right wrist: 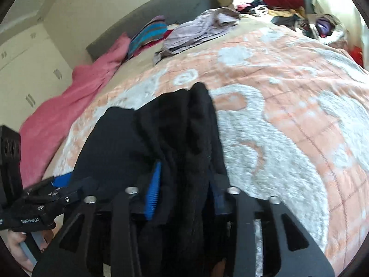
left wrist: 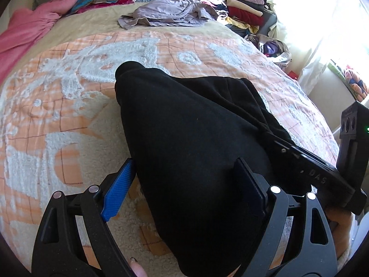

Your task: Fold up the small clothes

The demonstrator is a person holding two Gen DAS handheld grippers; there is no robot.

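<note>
1. The black garment (left wrist: 184,138) lies on the bed (left wrist: 69,120), near edge, probably spread there for folding.
2. The right hand-held gripper (right wrist: 184,194) has bunched cloth between its pads, apparently gripping the garment's right edge to lift it over.
3. The left hand-held gripper (left wrist: 184,184) stands wide open, straddling the garment's near left part, pads not pressing, seemingly ready to pinch.

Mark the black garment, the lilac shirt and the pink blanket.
black garment (left wrist: 184,127): left wrist view, middle of the cloth.
lilac shirt (left wrist: 170,11): left wrist view, crumpled centre.
pink blanket (right wrist: 69,106): right wrist view, mid-fold.
</note>
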